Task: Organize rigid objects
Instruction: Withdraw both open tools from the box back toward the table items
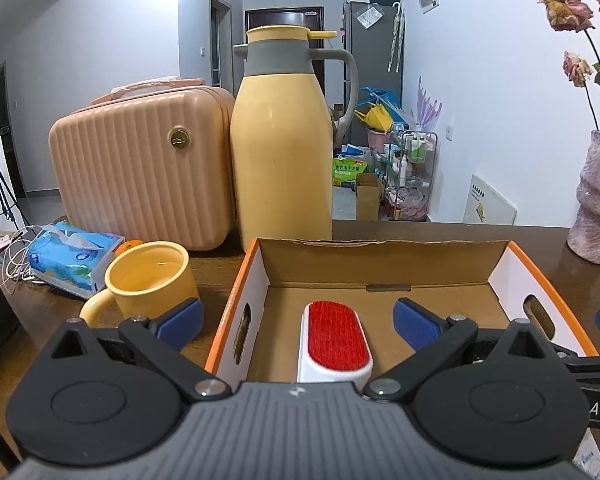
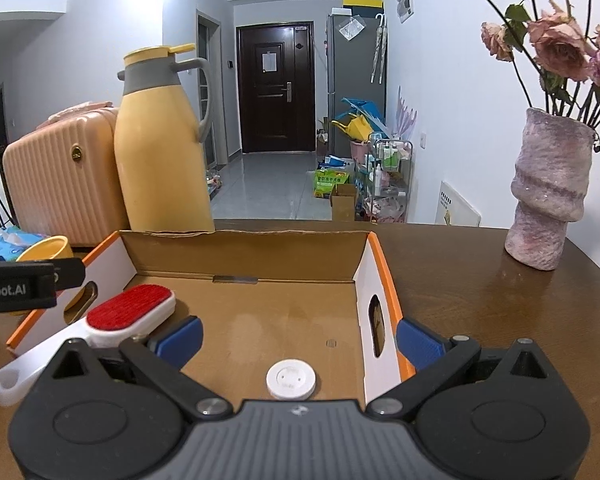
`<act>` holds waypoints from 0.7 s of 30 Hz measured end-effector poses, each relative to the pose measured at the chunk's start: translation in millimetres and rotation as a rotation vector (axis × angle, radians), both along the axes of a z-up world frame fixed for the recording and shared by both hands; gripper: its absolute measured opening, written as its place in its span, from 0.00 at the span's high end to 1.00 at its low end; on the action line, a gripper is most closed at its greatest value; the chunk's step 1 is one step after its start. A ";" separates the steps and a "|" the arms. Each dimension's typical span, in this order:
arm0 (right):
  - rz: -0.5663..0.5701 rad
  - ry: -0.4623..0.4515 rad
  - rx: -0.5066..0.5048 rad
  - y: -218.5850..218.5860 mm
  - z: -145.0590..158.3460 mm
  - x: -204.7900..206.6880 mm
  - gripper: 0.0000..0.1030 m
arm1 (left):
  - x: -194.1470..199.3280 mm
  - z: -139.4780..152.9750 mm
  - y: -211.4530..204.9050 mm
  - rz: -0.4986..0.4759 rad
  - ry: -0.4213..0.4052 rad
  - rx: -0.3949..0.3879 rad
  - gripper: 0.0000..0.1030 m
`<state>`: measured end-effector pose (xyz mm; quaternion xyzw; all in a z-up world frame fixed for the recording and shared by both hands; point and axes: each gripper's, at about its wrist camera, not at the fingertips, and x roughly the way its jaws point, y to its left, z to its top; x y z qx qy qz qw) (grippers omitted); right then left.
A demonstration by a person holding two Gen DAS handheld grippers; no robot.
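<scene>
An open cardboard box (image 1: 380, 264) with orange-edged white sides sits on the wooden table; it also shows in the right wrist view (image 2: 244, 248). A white lint brush with a red pad (image 1: 336, 340) lies in the box; in the right wrist view (image 2: 128, 308) its handle sticks out over the near left corner. A white round cap (image 2: 291, 379) lies on the box floor. My left gripper (image 1: 298, 320) is open, above the brush. My right gripper (image 2: 298, 338) is open, above the cap, straddling the box's right wall.
A yellow mug (image 1: 148, 280) stands left of the box. Behind it are a yellow thermos jug (image 1: 282, 140), a peach ribbed case (image 1: 140, 176) and a blue tissue pack (image 1: 72, 260). A pink vase with dried roses (image 2: 548, 188) stands at the right.
</scene>
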<state>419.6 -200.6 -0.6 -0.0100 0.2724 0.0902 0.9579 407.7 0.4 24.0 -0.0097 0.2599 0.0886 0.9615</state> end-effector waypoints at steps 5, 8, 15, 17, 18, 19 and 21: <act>0.001 -0.014 0.003 -1.3 4.2 -22.9 0.00 | -19.6 3.5 -1.4 -0.008 -0.015 -0.003 0.00; 0.002 -0.024 0.000 -1.4 6.1 -38.4 0.00 | -33.4 6.6 -2.9 -0.014 -0.029 -0.002 0.00; 0.008 -0.041 0.001 -3.3 9.2 -75.4 0.00 | -67.0 13.6 -4.6 -0.027 -0.051 -0.004 0.00; 0.010 -0.044 0.000 -3.9 9.7 -85.4 0.00 | -76.9 14.2 -6.4 -0.032 -0.055 0.000 0.00; 0.011 -0.045 -0.002 -4.2 10.4 -89.4 0.00 | -81.6 14.1 -6.6 -0.032 -0.057 0.002 0.00; 0.013 -0.046 -0.004 -4.6 10.4 -94.5 0.00 | -86.4 14.0 -6.9 -0.034 -0.059 0.004 0.00; 0.016 -0.049 -0.008 -4.3 10.7 -104.0 0.00 | -96.1 14.3 -7.7 -0.037 -0.062 0.006 0.00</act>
